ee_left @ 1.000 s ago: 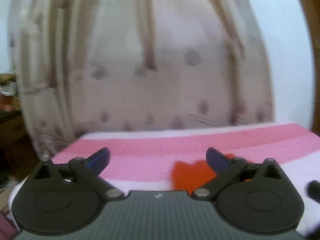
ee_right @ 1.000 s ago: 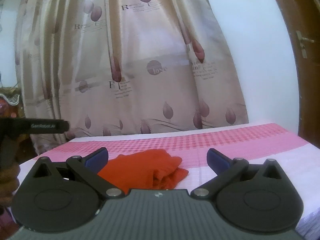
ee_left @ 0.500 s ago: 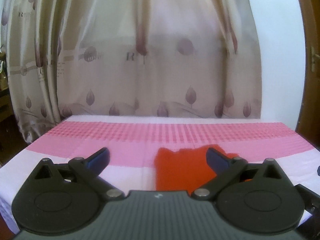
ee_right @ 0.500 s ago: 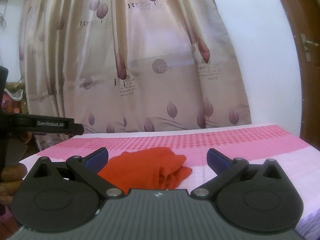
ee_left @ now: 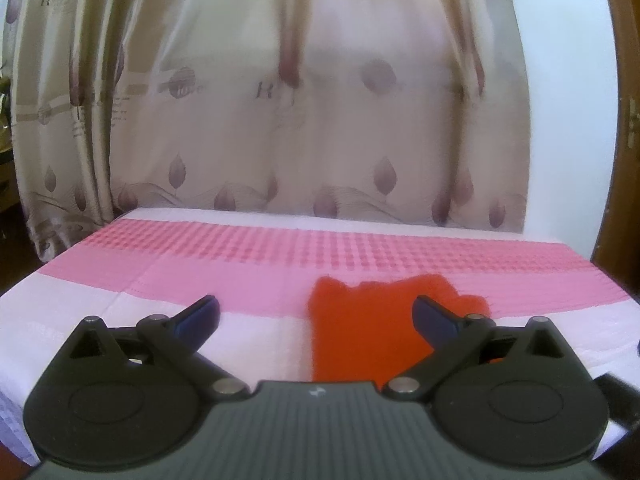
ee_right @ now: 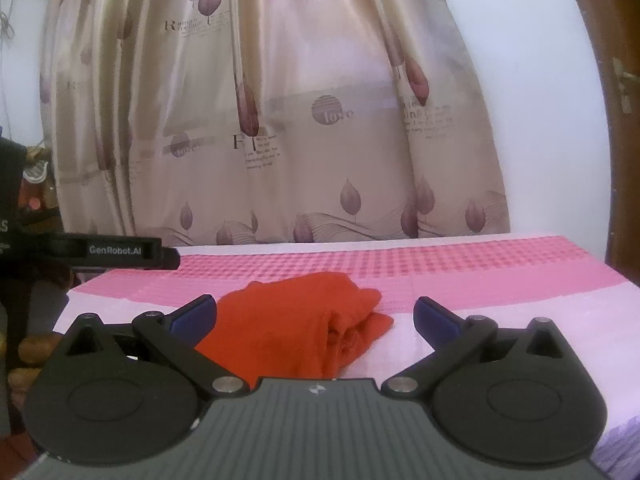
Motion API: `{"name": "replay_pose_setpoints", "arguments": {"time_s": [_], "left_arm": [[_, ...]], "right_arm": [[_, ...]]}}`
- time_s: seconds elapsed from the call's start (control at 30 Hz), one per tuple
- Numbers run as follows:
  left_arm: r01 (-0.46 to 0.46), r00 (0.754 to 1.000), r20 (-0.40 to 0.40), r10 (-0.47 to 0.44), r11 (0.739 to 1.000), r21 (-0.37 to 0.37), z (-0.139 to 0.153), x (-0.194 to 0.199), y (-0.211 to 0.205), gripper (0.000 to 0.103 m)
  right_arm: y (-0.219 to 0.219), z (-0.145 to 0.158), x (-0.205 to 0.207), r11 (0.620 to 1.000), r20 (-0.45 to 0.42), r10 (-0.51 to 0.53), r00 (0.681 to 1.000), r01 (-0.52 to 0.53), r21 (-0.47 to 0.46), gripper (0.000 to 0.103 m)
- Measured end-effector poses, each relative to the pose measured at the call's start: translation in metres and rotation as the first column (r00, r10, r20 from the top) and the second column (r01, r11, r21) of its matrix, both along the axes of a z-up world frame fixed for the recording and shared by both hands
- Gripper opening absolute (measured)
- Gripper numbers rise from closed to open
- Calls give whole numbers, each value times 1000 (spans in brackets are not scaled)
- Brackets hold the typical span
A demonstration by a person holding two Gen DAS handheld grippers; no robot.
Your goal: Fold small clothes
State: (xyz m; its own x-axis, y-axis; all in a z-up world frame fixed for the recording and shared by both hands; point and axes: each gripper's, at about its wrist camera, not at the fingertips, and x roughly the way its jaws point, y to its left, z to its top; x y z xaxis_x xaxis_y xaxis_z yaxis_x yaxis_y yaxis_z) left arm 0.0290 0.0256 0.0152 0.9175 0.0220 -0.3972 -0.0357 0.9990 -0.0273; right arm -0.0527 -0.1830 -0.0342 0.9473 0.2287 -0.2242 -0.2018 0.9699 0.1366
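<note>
A small red garment [ee_left: 372, 328] lies crumpled on the bed's pink and white cover [ee_left: 200, 276]. In the left wrist view it sits ahead and to the right, partly behind the right finger. My left gripper [ee_left: 316, 316] is open and empty above the bed's near edge. In the right wrist view the garment [ee_right: 304, 328] lies bunched just ahead, left of centre. My right gripper [ee_right: 314, 314] is open and empty, hovering near the garment. The left gripper's black body [ee_right: 100, 250] shows at the left edge of the right wrist view.
A beige curtain [ee_right: 280, 120] with leaf prints hangs behind the bed. A white wall [ee_right: 552, 120] and a brown wooden door frame [ee_right: 616, 100] stand at the right. Cluttered dark furniture [ee_right: 32, 184] is at the far left.
The left gripper's view has swung from blurred to steady and now faces the bed squarely, with the garment nearer its right finger. The right gripper has shifted slightly. Both stay open.
</note>
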Motion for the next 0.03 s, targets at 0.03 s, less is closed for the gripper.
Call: {"name": "replay_pose_setpoints", "arguments": {"time_s": [0.03], "left_arm": [[0, 1000, -15, 0, 1000, 0, -2, 2, 0, 103]], "right_arm": [[0, 0, 0, 1000, 1, -8, 1000, 8, -1, 103]]}}
